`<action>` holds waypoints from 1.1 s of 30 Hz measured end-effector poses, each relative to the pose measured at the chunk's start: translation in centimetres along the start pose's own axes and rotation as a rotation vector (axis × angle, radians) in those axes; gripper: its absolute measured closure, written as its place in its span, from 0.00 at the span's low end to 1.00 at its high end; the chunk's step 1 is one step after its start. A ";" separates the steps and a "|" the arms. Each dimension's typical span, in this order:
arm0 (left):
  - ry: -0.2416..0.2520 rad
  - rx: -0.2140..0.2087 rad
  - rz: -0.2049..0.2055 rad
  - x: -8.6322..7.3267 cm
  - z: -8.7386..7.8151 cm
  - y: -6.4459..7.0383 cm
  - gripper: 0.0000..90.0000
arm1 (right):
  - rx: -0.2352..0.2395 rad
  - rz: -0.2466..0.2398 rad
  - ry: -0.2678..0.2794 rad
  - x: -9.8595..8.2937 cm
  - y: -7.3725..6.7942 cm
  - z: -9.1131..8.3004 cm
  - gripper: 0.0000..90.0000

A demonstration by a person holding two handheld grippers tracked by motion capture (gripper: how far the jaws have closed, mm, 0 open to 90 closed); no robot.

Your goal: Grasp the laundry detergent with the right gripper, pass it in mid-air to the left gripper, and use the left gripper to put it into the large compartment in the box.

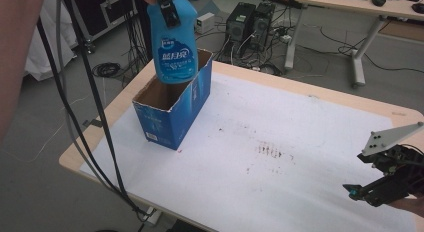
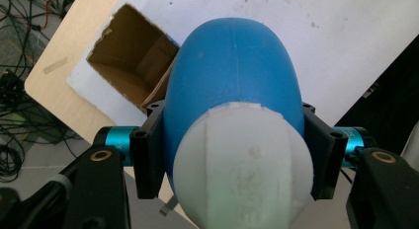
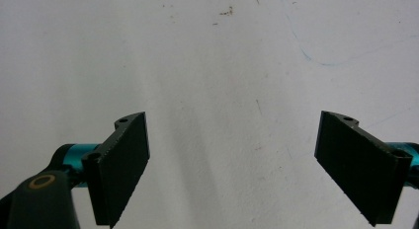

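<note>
Two grippers are in use. The right gripper (image 1: 361,191) sits nearest, low over the near right part of the table (image 1: 310,157), which is covered by one white sheet marked with dark smudges; the table's rounded edge is pale wood. In the right gripper view its two flat, black, ribbed fingers (image 3: 123,165) stand wide apart with nothing between them.

Farther off, the left gripper (image 2: 232,155) clamps one blue plastic bottle (image 1: 174,39) near its white cap end; the bottle is smooth, rounded and carries a printed label. The bottle hangs upright above one open cardboard box (image 1: 170,104), its base at the level of the box rim. The box is rectangular, blue-printed outside, brown inside, with torn top edges.
</note>
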State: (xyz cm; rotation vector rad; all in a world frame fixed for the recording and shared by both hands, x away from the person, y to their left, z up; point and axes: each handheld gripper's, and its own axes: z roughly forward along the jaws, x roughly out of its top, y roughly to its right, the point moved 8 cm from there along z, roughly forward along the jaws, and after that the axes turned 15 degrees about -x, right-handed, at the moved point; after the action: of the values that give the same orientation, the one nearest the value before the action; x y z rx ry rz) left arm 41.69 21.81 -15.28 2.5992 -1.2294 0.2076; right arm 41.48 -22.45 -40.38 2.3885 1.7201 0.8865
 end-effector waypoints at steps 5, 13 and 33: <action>-0.015 0.017 -0.029 -1.0 0.2 -0.6 0.42 | -0.006 0.004 -0.003 -0.2 0.0 0.1 0.15; -0.027 0.023 -0.050 -1.8 1.1 -1.3 0.42 | -0.018 0.007 -0.005 -0.5 -0.2 0.3 0.15; -0.072 -0.022 -0.036 -3.5 8.4 -3.9 0.42 | -0.026 0.006 -0.011 -1.0 -0.8 0.7 0.15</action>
State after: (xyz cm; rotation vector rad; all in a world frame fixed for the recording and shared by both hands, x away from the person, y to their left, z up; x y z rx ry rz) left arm 42.67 24.29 -24.84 2.6282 -1.2002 0.0939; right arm 40.99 -22.83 -41.67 2.3794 1.6873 0.8889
